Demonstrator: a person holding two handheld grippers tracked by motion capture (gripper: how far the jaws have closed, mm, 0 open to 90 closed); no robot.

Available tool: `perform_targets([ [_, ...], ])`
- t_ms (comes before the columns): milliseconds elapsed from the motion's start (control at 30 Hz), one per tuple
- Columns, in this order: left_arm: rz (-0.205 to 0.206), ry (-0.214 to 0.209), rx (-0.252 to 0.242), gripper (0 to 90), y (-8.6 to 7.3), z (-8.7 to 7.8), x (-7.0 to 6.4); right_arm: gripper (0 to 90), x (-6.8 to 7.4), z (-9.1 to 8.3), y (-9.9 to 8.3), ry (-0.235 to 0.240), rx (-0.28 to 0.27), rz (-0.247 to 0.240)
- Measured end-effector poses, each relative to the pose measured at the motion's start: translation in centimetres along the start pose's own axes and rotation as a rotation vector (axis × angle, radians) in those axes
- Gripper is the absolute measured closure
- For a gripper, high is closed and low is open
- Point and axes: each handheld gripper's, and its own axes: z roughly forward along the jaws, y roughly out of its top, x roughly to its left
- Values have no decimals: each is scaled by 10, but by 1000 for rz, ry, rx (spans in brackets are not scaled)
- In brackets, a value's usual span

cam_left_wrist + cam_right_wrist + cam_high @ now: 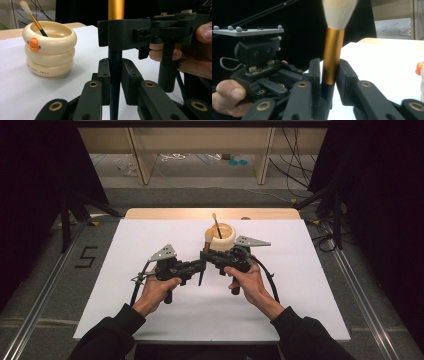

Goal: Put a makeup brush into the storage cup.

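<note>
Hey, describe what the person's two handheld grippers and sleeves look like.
Both the left gripper and right gripper are black, with brass-coloured pivot rivets, a grey three-cornered plate on top, and a trailing black cable. The sleeves are black.

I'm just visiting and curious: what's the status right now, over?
Left gripper and right gripper both shut on the makeup brush, held upright between them. Cream holder behind, a thin brush in it. Nothing in the way.

A cream ringed holder (pixel 221 236) with a thin brush (pixel 216 225) leaning in it stands just behind the two grippers, blocking forward movement there. White table (pixel 125 245) lies open to its left, right and front.
</note>
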Motion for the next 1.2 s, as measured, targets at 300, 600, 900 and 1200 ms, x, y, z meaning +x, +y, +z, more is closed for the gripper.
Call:
perform_targets([
  [300,3,-10,-3,785,-1,1,1,781,0,0,0,11,-4,7],
  [600,50,6,16,680,0,0,-4,782,1,0,0,4,15,-30],
  [900,102,100,52,387,-1,-5,-10,782,1,-3,2,-1,20,-42],
  [1200,144,179,87,295,-7,-15,-16,782,-2,-6,5,-29,26,-63],
])
